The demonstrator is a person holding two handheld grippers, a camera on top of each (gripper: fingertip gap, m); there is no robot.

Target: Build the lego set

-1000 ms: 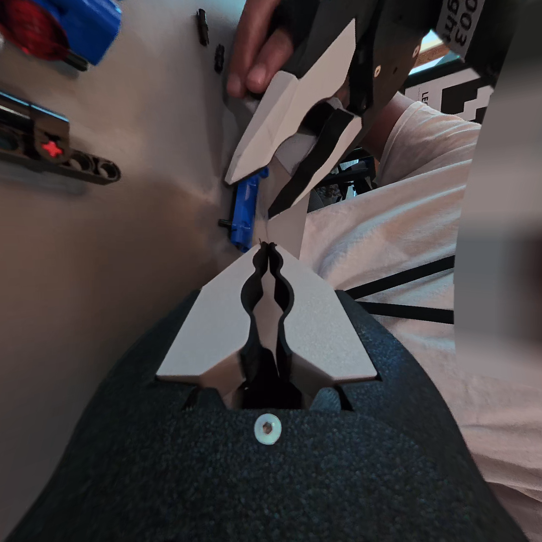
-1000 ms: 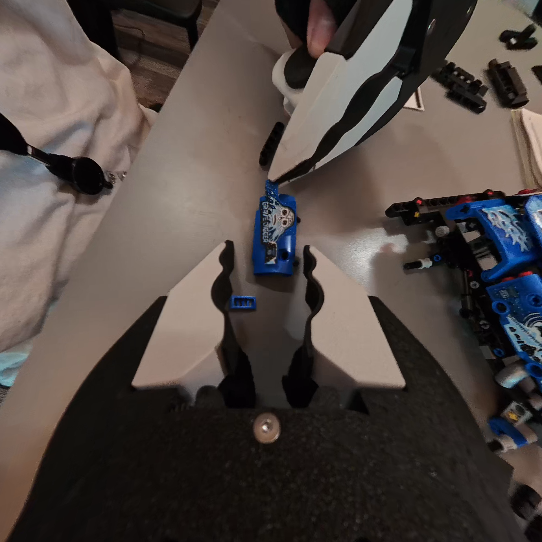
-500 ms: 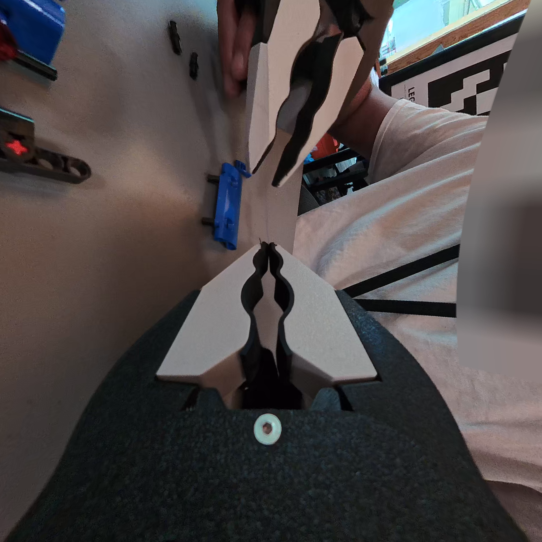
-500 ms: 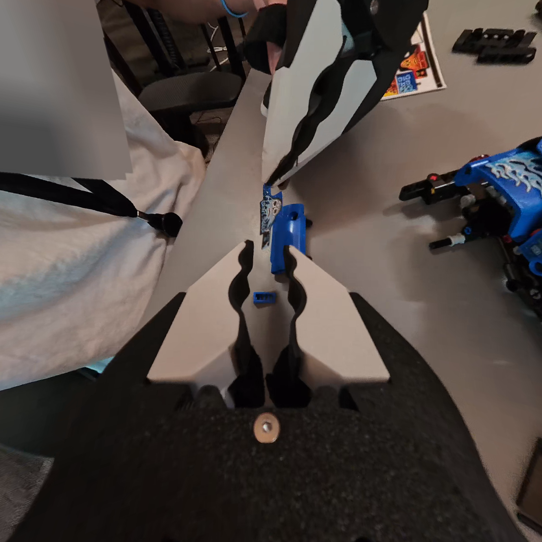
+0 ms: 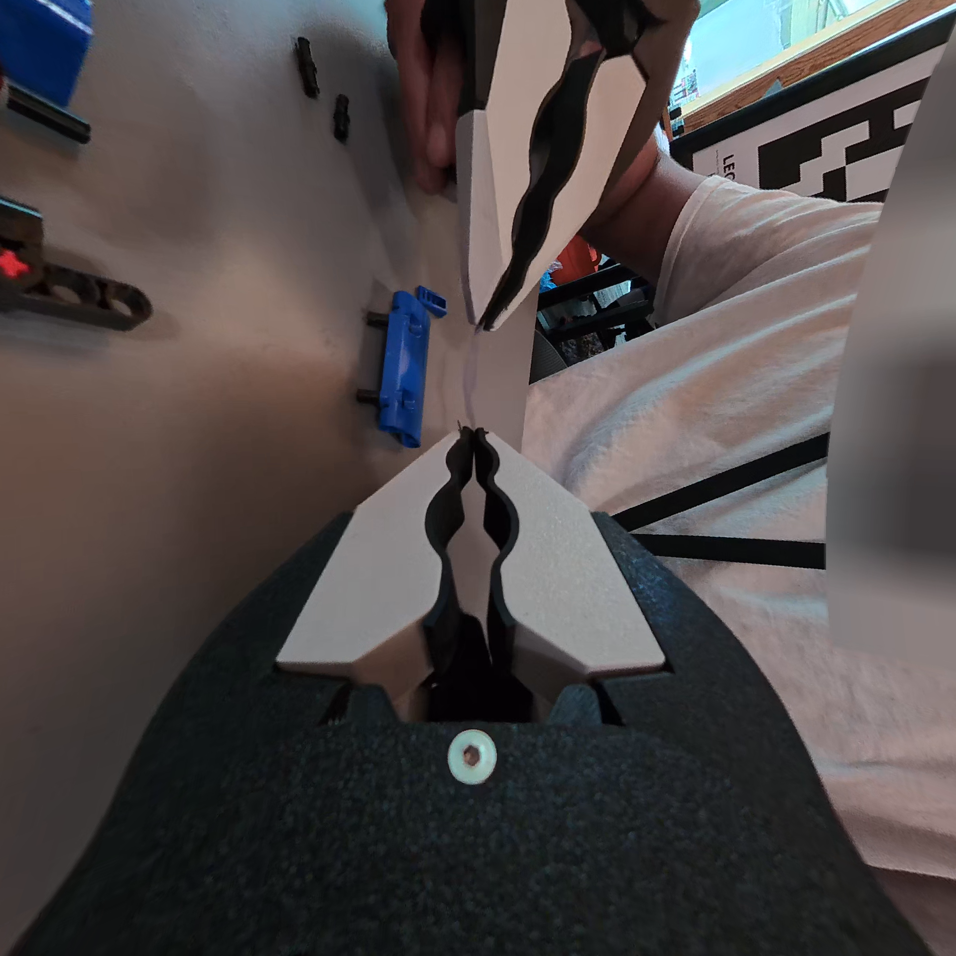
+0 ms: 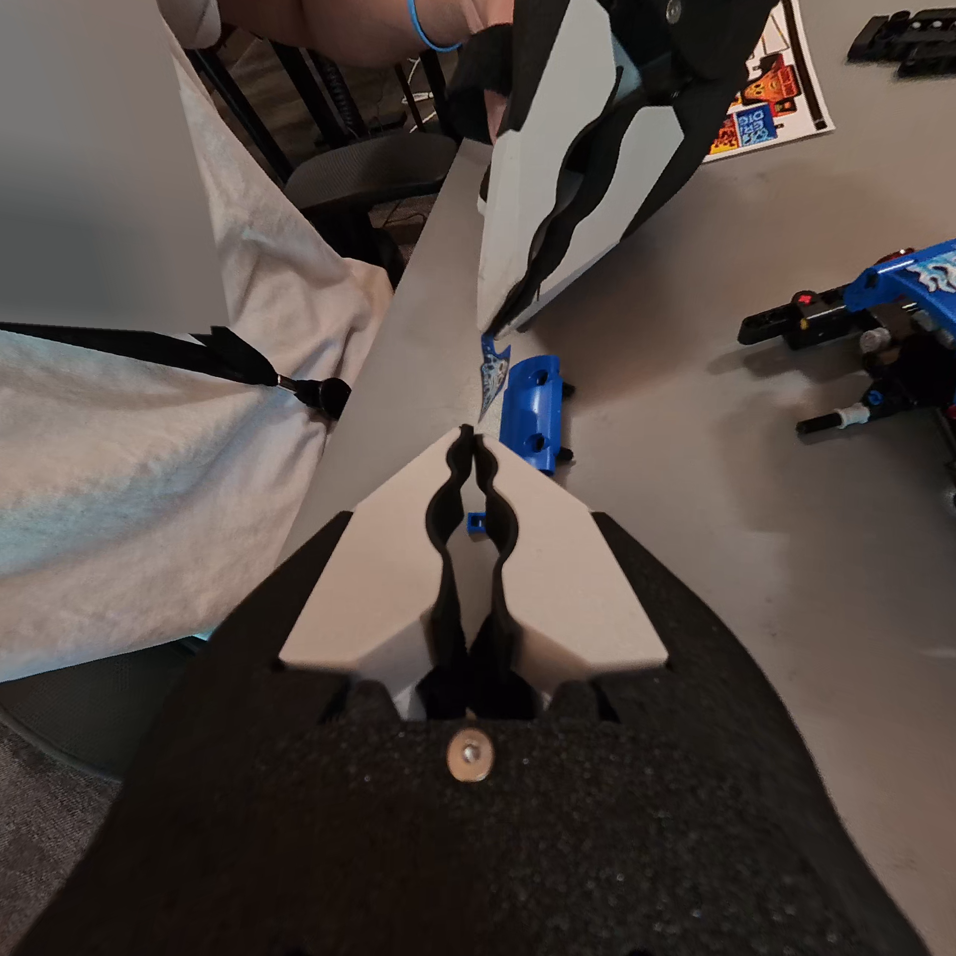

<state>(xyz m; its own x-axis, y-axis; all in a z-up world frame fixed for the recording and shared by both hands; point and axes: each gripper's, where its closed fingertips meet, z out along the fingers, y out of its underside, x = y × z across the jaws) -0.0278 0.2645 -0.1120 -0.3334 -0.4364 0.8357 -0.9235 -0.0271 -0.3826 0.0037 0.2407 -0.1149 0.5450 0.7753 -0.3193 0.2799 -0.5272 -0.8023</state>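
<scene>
Both grippers meet nose to nose over the near edge of the grey desk (image 6: 724, 517), and stretched between them is a thin blue printed sticker (image 6: 494, 380). The left gripper (image 5: 468, 430) has its fingers pressed together at the tips, and in the right wrist view its tips pinch the sticker's upper corner. The right gripper (image 6: 468, 429) is also pressed together at the tips, right at the sticker's lower point; whether it truly grips that end or only touches it cannot be told. In the left wrist view the sticker shows only edge-on, as a faint wavy line running from one pair of tips to the other.

Just beside the sticker lies a blue lego panel (image 6: 533, 411) on the desk, with short black pins poking from its far side. A tiny blue grille piece (image 5: 432, 300) sits near one end of that panel, next to the right gripper's tips.

Off to the right gripper's right stands the partly built blue and black lego truck (image 6: 890, 331), a black beam with a red pin reaching out from it. Farther back lies a sheet of colourful stickers (image 6: 765, 103), partly hidden behind the left gripper, and beyond it some loose black parts (image 6: 900, 44). Two small black pins (image 5: 323, 85) rest on the desk in the left wrist view. The person's white shirt (image 6: 155, 465) fills the side past the desk edge, crossed by a black strap.
</scene>
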